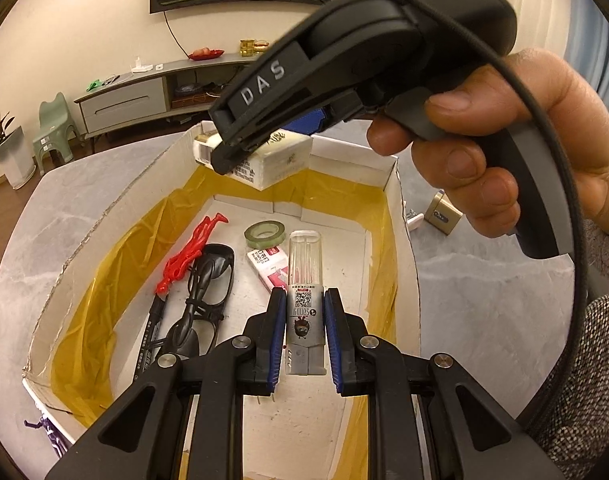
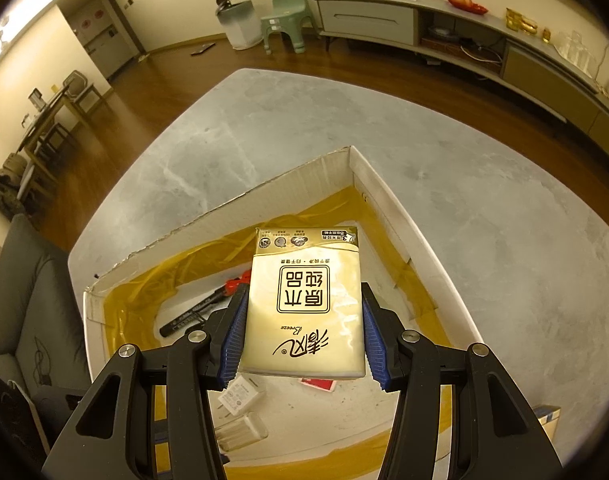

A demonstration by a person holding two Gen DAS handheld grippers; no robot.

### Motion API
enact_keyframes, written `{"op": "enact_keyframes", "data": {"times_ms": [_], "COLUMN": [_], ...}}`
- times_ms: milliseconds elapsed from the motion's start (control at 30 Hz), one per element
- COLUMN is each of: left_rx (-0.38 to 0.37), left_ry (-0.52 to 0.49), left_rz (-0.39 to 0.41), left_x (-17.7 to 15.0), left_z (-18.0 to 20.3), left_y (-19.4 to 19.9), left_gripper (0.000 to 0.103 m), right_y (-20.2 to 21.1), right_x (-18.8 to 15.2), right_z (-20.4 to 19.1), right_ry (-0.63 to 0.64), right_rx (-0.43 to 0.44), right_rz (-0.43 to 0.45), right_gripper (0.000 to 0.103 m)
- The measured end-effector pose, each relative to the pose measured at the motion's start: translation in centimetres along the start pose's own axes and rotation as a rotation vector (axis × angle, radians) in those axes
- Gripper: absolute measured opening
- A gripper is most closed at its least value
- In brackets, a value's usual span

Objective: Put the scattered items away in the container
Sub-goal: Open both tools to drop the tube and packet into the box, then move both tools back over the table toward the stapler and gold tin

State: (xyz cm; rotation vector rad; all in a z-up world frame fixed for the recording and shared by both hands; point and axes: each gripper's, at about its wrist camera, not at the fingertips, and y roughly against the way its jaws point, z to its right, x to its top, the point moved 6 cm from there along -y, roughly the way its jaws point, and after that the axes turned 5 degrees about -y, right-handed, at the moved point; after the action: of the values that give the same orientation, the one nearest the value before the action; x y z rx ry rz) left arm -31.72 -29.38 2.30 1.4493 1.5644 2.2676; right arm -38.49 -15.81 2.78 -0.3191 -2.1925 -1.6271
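Observation:
A white cardboard box (image 1: 400,216) lined with yellow tape stands on the grey marble table. My left gripper (image 1: 304,336) is shut on a clear-capped tube with a QR label (image 1: 304,272), held over the box's inside. My right gripper (image 2: 302,332) is shut on a cream tissue pack (image 2: 304,300) that hangs above the box (image 2: 356,168); the left wrist view shows that gripper from outside with the pack (image 1: 272,160) over the far wall. Inside lie a red figure (image 1: 192,248), black glasses (image 1: 208,284), a black marker (image 1: 152,332), a green tape roll (image 1: 264,234) and a red-white packet (image 1: 270,268).
A small gold tin (image 1: 442,214) and a white plug sit on the table right of the box. A purple figure (image 1: 48,434) lies at the table's near-left edge. A person's hand (image 1: 504,148) grips the right tool. A grey sofa (image 2: 28,312) stands left of the table.

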Motion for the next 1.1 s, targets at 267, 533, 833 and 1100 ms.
{"op": "enact_keyframes", "data": {"times_ms": [267,533,833,1100], "left_rx": [-0.009,-0.003,0.015,0.040], "left_ry": [-0.036,-0.046,0.016,0.153], "left_rz": [-0.039,-0.071,-0.014,0.080], "left_x": [-0.5,-1.0,-0.2,0.6], "left_z": [0.8,1.0,-0.5,-4.1], "left_y": [-0.8,-1.4,-0.1,2.3], "left_gripper": [0.021,0.021,0.076,0.076], "right_y": [-0.6,-0.9,-0.6,1.8], "right_x": [-0.5,-2.7,-3.6,-4.8], "right_z": [0.2,1.6,3.1,2.8], "right_ry": [0.041,0.061,0.062,0.018], "right_rx": [0.002,-0.014,-0.086,-0.012], "right_rz": [-0.048,-0.100,-0.091,-0.039], "right_gripper": [0.054,0.055,0.056,0.057]}}
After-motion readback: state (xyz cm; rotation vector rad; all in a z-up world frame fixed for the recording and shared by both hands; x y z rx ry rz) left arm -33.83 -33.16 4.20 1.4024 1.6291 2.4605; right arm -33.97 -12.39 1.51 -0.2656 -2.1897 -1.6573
